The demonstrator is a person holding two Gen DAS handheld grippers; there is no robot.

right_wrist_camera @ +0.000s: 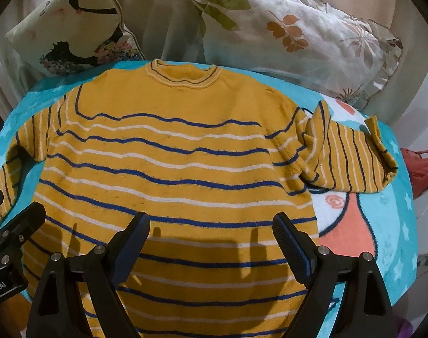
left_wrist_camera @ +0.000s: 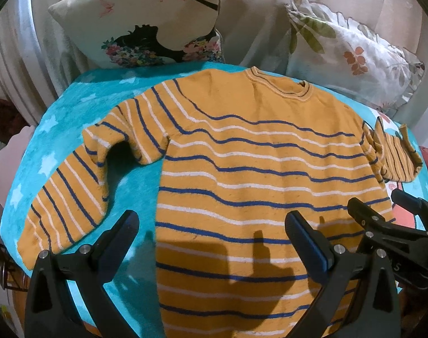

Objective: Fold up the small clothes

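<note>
Garment: the striped sweater [left_wrist_camera: 256, 169] lies flat, front up, on the turquoise blanket [left_wrist_camera: 81, 104], collar [right_wrist_camera: 183, 74] toward the pillows [right_wrist_camera: 293, 33], hem toward you.
Left gripper [left_wrist_camera: 211, 231]: you hold it above the lower left edge of the body; jaws stand wide apart and carry nothing.
Right gripper [right_wrist_camera: 211, 233]: you hold it above the lower middle of the body; jaws likewise spread wide, empty.
Left sleeve [left_wrist_camera: 64, 197]: bent at the elbow and running down beside the body, with a gap of blanket between.
Right sleeve [right_wrist_camera: 346, 157]: sticking out sideways, bunched at the shoulder, cuff curled up.
Step in hand, as judged: no fold made yet; sleeves likely come first.
Advice: flatten the right sleeve's bunch before you fold it, or the lump will sit inside the fold.
Grip: pinch both layers at cuff or side seam, not the top layer alone.
Risk: the fuzzy knit may drag on the blanket; lift clear, then lay across.
</note>
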